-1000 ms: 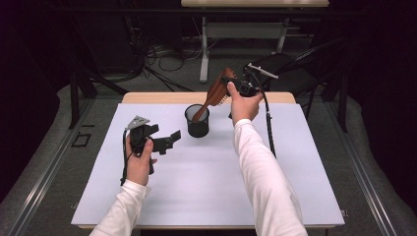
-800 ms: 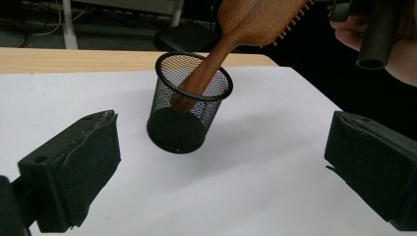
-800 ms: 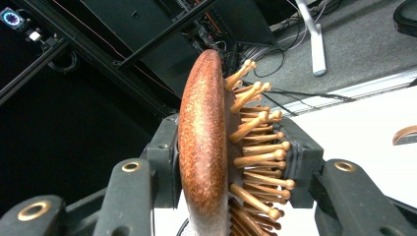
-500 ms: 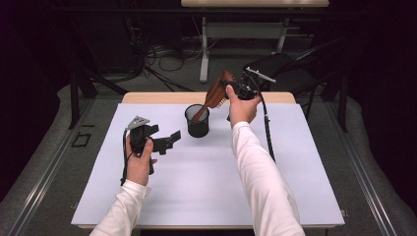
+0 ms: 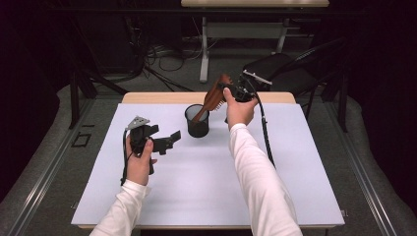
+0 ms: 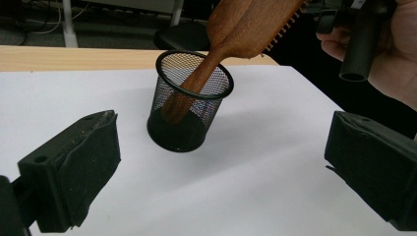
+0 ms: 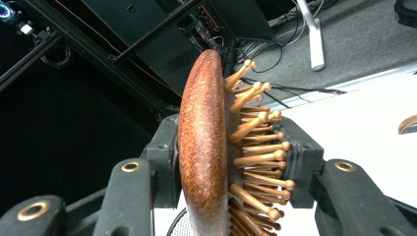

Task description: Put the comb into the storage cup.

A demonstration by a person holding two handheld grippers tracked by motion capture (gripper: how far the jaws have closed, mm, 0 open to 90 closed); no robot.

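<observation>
Hairbrush (image 5: 214, 96), wooden, with peg bristles: its handle end stands inside the black mesh cup (image 5: 197, 121) at the far middle of the white table (image 5: 196, 187), and its head leans up and away toward my right side. My right gripper (image 5: 230, 92) is clamped across the head; in the right gripper view the hairbrush (image 7: 206, 147) sits edge-on between the jaws, one pad against the smooth wooden back and the other against the bristle side. My left gripper (image 5: 167, 141) hovers near the cup on its near-left side, apart from it, jaws spread wide and nothing between them; in the left gripper view the mesh cup (image 6: 189, 103) stands upright ahead of the two open jaws with the brush handle slanting down to its floor. Judged step: seating the brush in the cup, with the handle already in and the head not yet let go. I cannot tell whether the handle bears fully on the cup's bottom. The next move calls for easing the head down until the brush rests against the rim under its own weight, then spreading the right jaws slowly so the bristles do not snag a pad. Risk noted: the cup is light and the brush leans well past the rim, so it may tip; the left gripper is placed to steady the cup wall if needed.
</observation>
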